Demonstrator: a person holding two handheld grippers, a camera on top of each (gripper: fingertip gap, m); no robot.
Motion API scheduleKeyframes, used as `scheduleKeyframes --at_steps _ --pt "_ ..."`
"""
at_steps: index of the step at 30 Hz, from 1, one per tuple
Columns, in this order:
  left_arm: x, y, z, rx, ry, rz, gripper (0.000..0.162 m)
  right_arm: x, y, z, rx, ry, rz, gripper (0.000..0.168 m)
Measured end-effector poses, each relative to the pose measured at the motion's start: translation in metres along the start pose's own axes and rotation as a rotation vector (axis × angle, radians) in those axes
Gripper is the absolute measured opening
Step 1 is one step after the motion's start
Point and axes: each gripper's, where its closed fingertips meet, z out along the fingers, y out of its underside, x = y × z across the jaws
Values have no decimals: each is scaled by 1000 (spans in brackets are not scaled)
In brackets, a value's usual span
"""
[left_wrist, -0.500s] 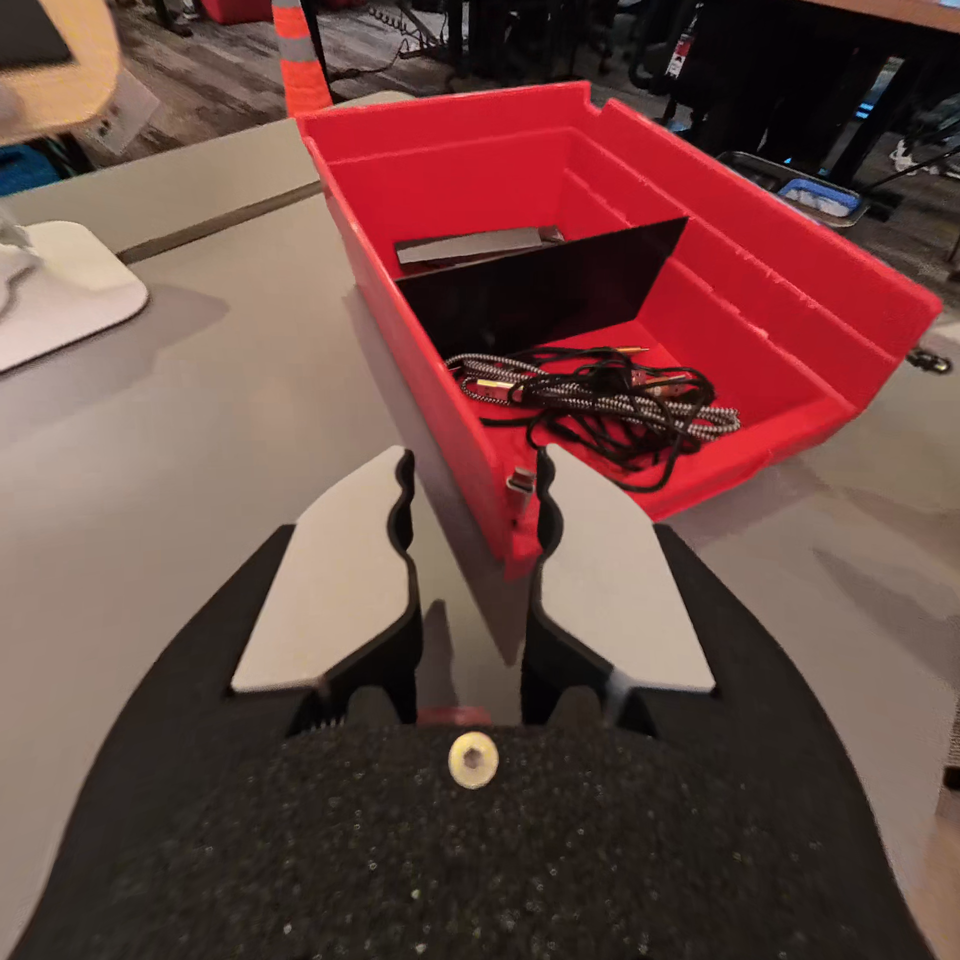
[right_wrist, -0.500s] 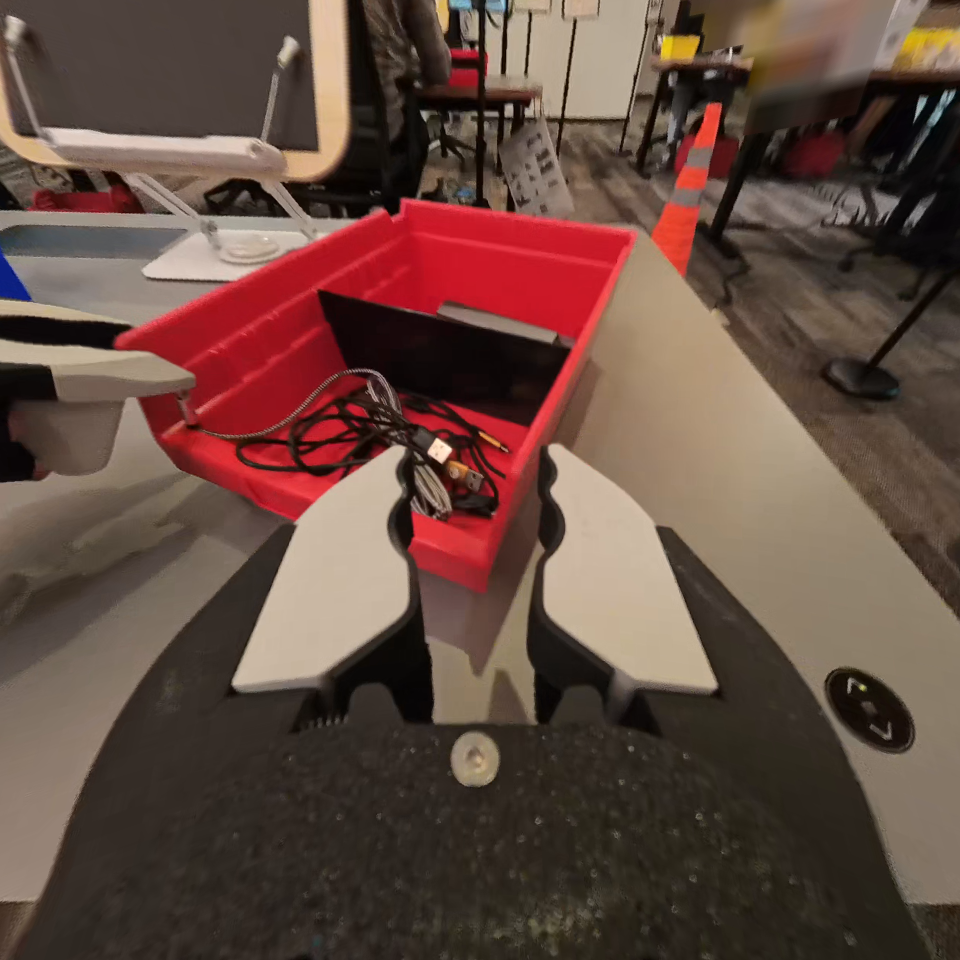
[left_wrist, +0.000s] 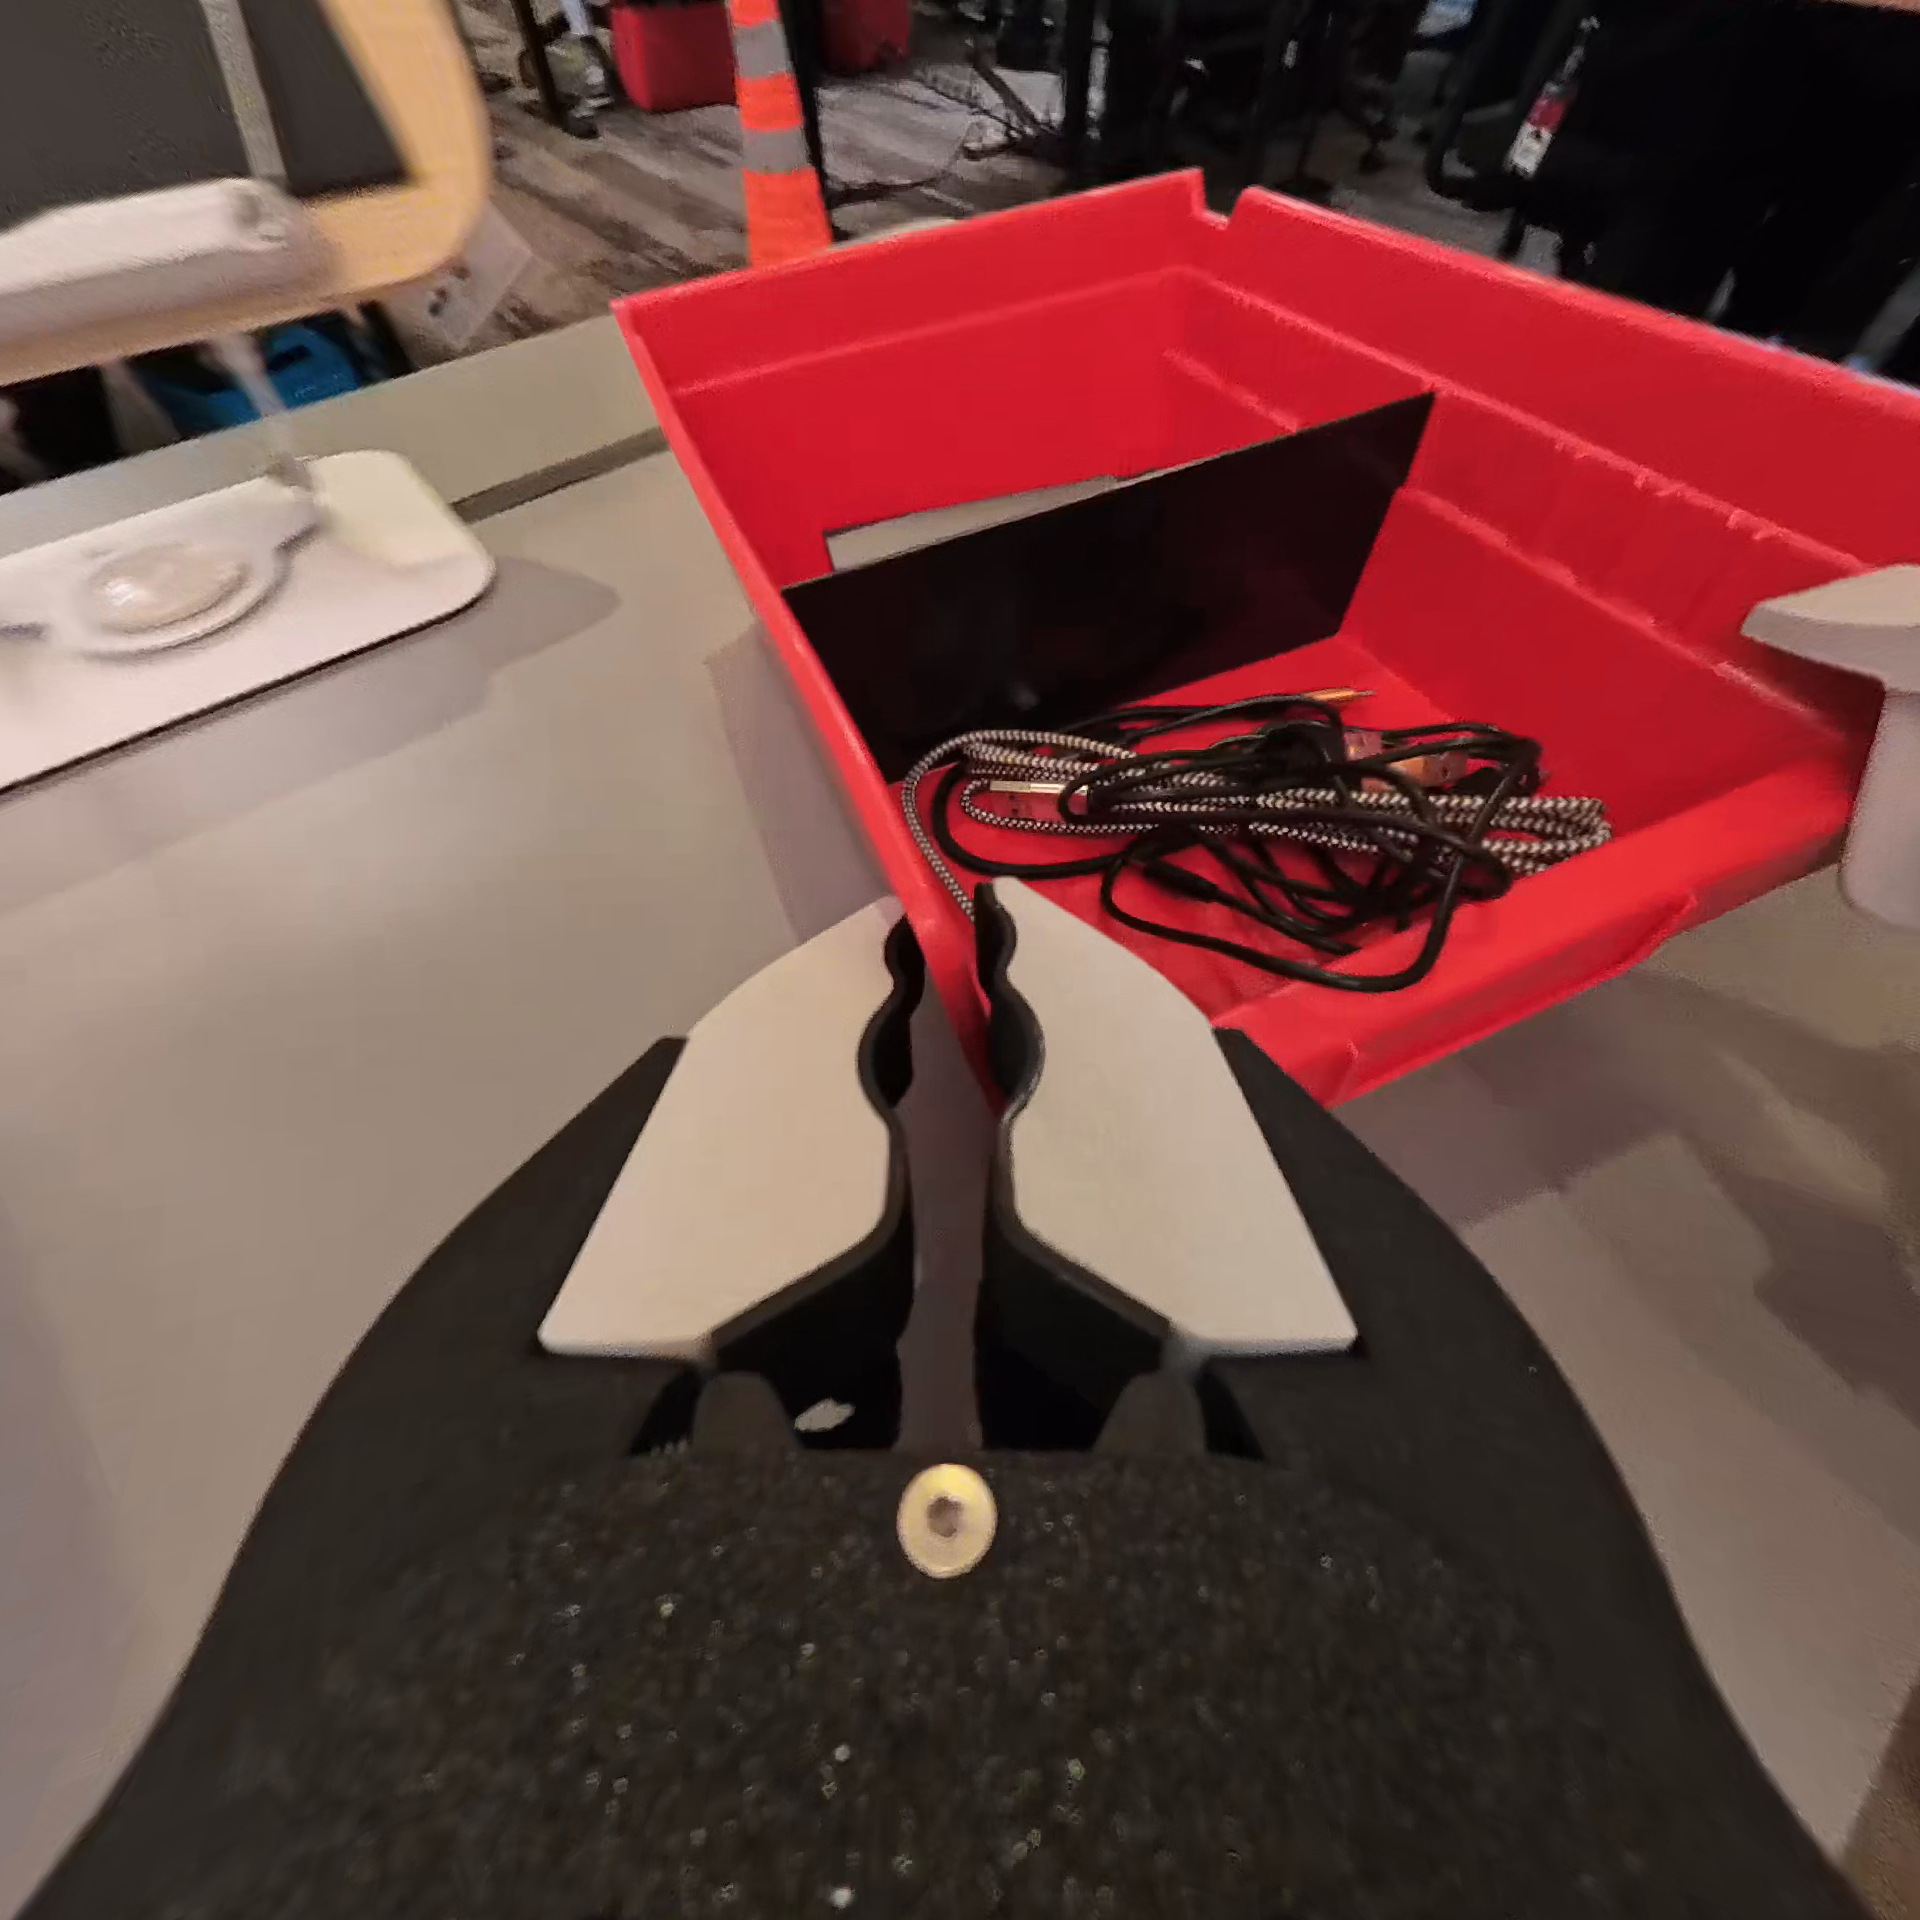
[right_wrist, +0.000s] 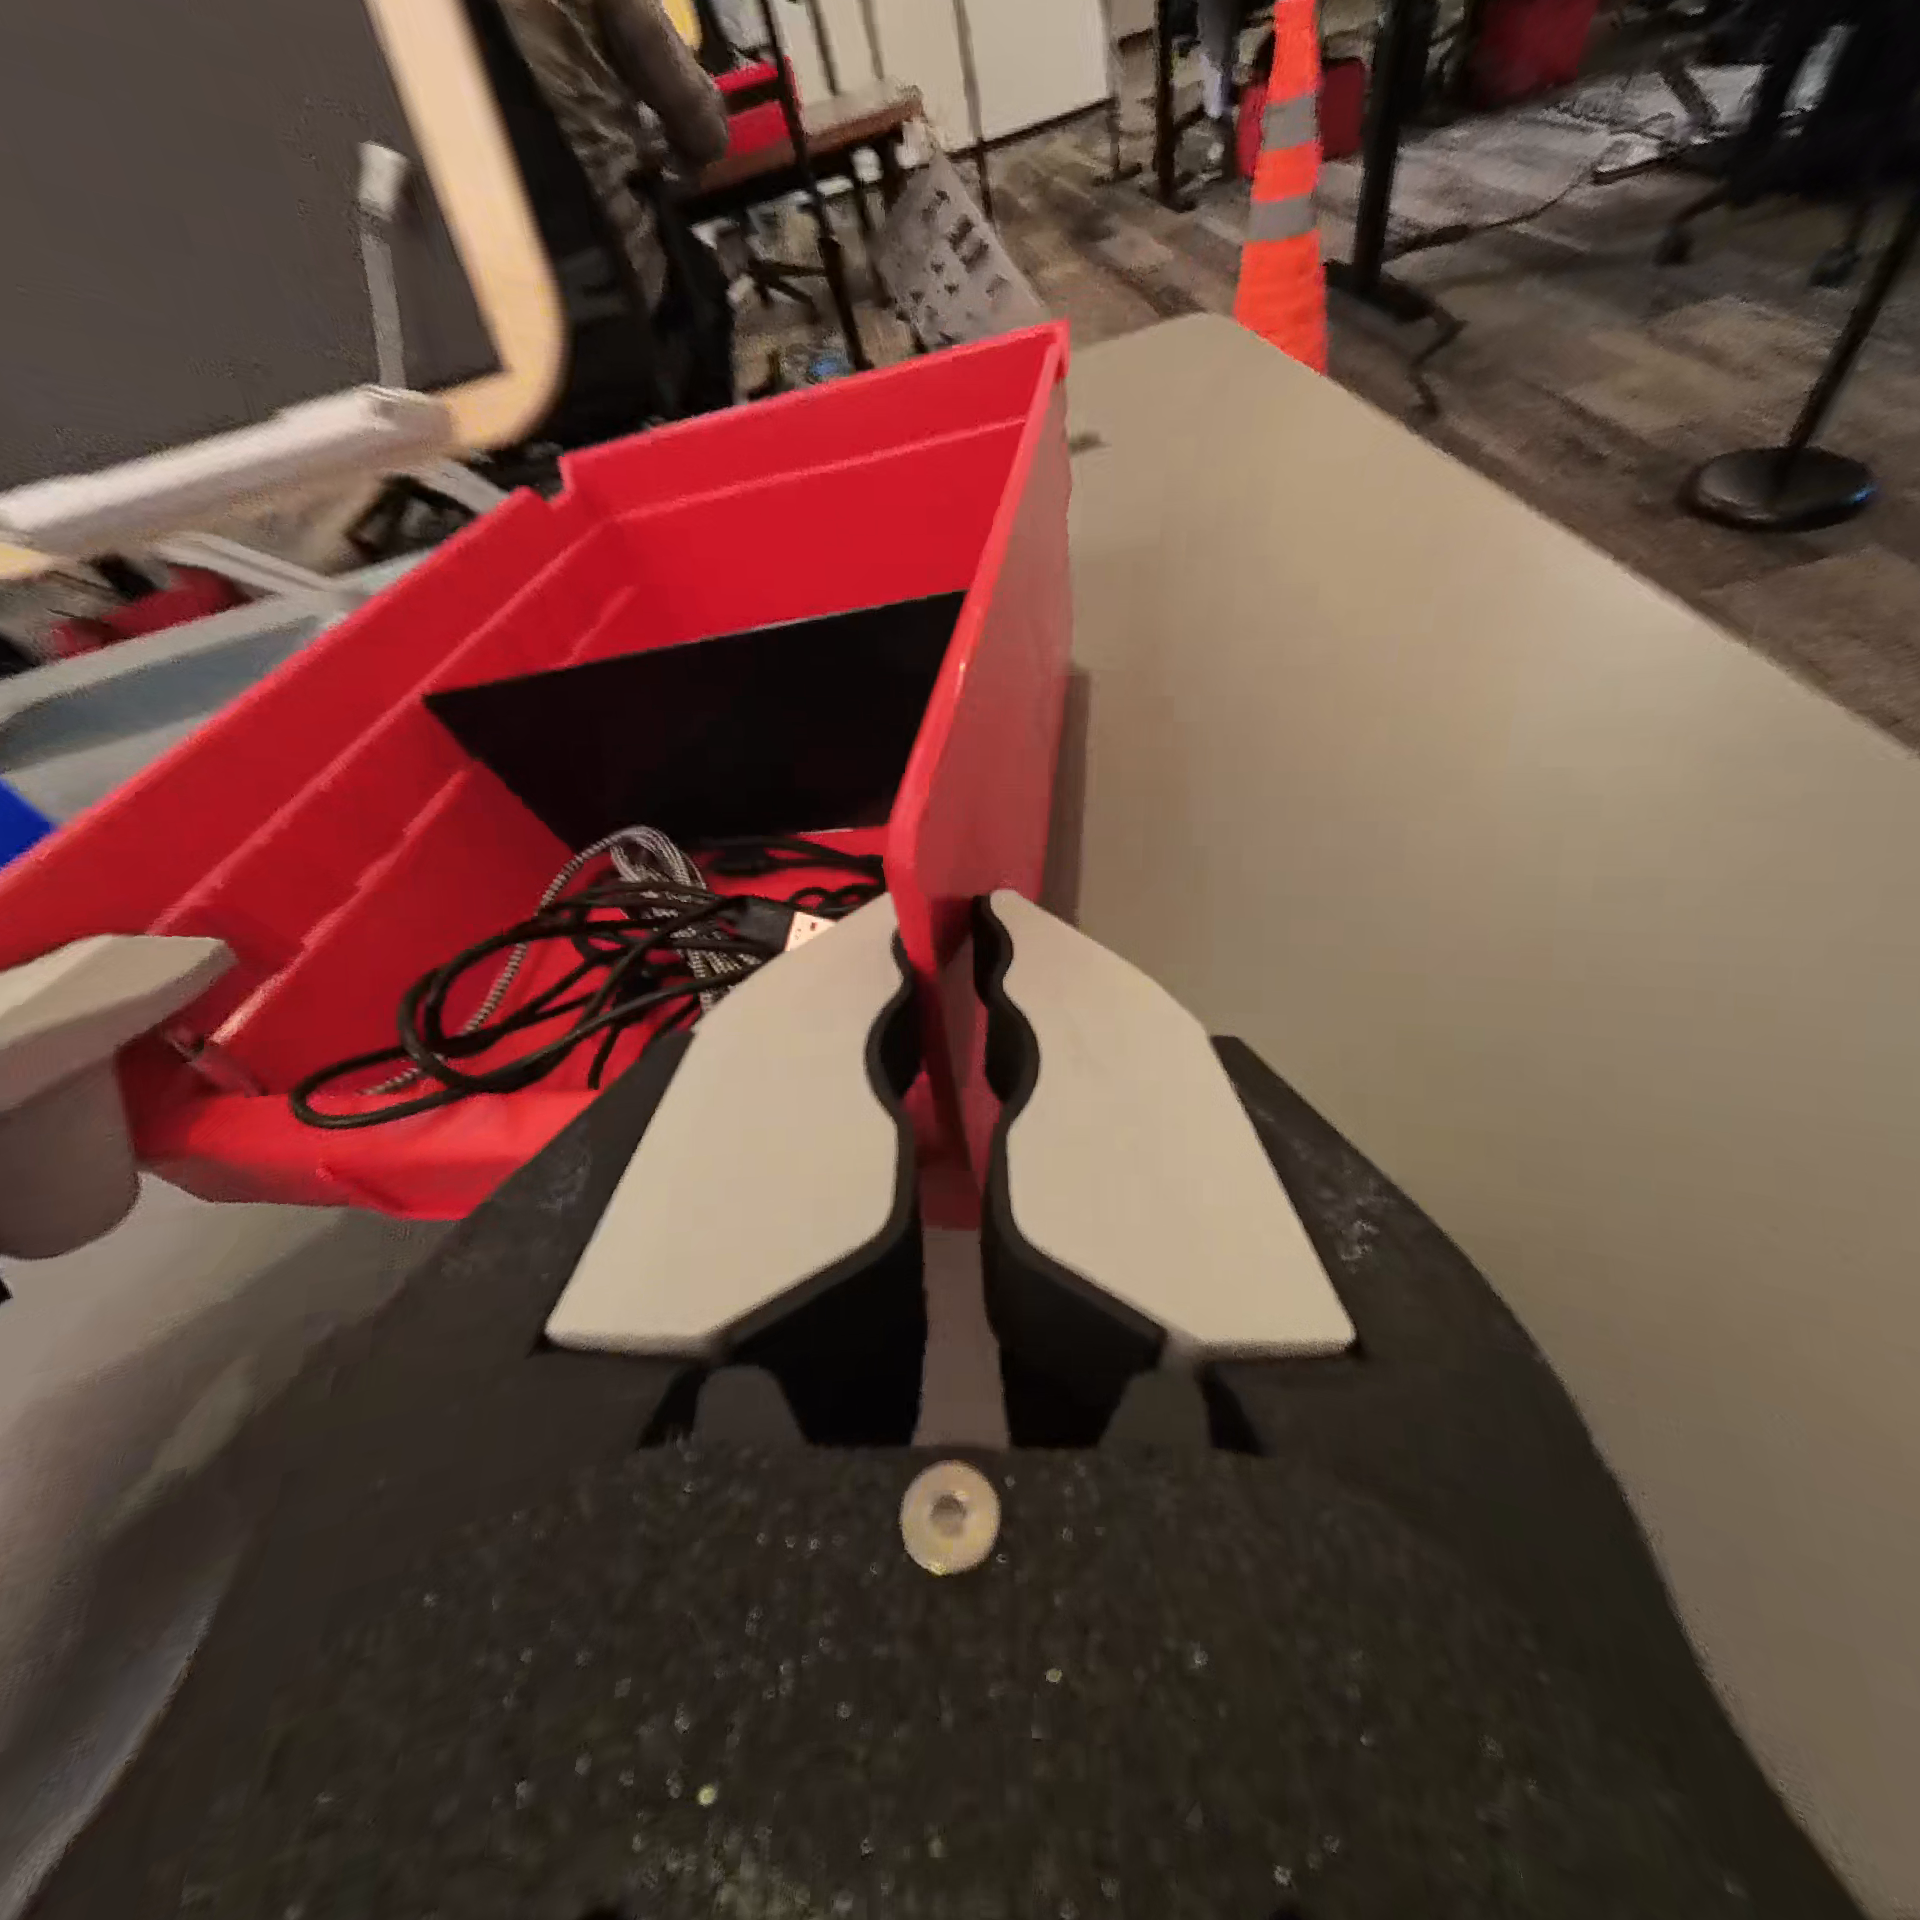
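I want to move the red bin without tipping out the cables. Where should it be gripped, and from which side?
Probably the red bin is best held by its thin upright side walls near the low front, one gripper on each side. That is how it is held: left gripper and right gripper each pinch a wall edge from the front. The cables lie in the front compartment.

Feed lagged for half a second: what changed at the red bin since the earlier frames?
Both grippers went from open to shut on the red bin: the left gripper now pinches its near left corner wall, the right gripper its near right wall. The bin looks tilted in the right wrist view. The cables and black divider stayed inside.
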Motion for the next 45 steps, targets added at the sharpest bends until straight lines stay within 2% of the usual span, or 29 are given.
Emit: scheduleKeyframes --at_steps 6,10,15,20,21,24,26,29,31,35,40,41,43,45 --pt "-102 12 -89 35 -258 -65 6 -129 6 7 28 -211 -142 7" --pt "-143 31 -119 18 -381 -63 6 -181 33 30 -46 -307 -185 6" --pt "-154 67 -116 -56 -396 -138 9 -195 54 48 -117 -362 -164 6" --pt "-133 78 -128 -14 -263 -184 17 -191 64 50 -169 -477 -222 9" --pt "-128 78 -137 -9 -233 -196 26 -190 64 45 -192 -514 -229 9" --pt "-133 73 -187 59 -210 -267 28 -180 54 29 -205 -522 -255 17" --pt "-169 81 -230 61 -350 -269 28 -170 45 21 -164 -449 -331 25" --pt "-247 115 -293 -34 -621 -258 28 -174 21 10 -44 -352 -448 18" --pt "-284 132 -311 -60 -624 -347 36 -199 12 1 0 -389 -513 19" --pt "-335 146 -307 -61 -539 -452 53 -272 23 -18 25 -574 -614 20" --pt "-353 134 -269 -26 -416 -401 53 -317 79 -47 -78 -719 -785 21" --pt "-358 135 -264 -33 -429 -384 47 -323 90 -53 -105 -745 -792 21" --pt "-366 141 -260 -51 -470 -364 7 -336 112 -64 -170 -808 -774 21" --pt "-367 142 -260 -52 -481 -374 4 -353 129 -73 -235 -879 -707 21"
